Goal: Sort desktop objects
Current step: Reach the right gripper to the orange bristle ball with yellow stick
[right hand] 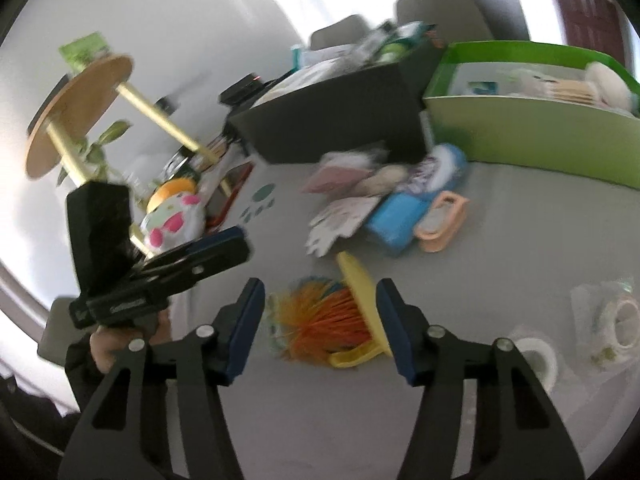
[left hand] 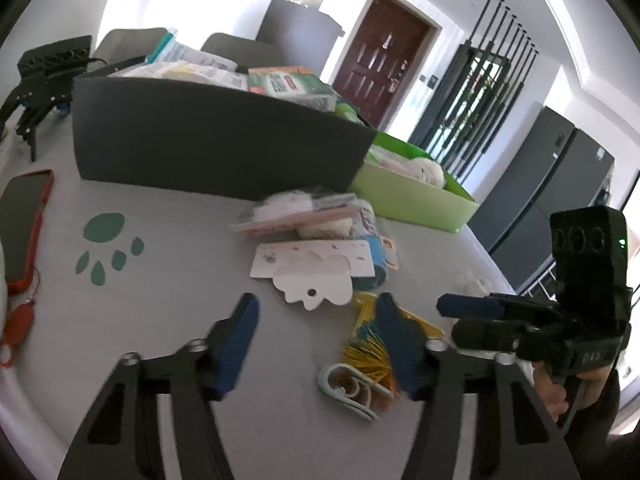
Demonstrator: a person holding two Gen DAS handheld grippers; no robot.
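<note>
A small yellow brush with orange and yellow bristles (right hand: 340,320) lies on the grey table just ahead of my right gripper (right hand: 320,304), which is open and empty above it. The brush also shows in the left wrist view (left hand: 376,344), next to a pale blue hook (left hand: 348,392). My left gripper (left hand: 318,320) is open and empty over the table, left of the brush. A pile of packets, white cards (left hand: 316,272), a blue box (right hand: 394,216) and a peach clip (right hand: 442,220) lies beyond. The right gripper shows from the side in the left wrist view (left hand: 452,316).
A dark grey bin (left hand: 216,140) full of packets and a green tray (left hand: 416,196) stand at the back. A red-cased phone (left hand: 22,228) lies at the left. Tape rolls (right hand: 620,320) sit at the right. A wooden stand (right hand: 76,112) and a toy (right hand: 176,216) stand left.
</note>
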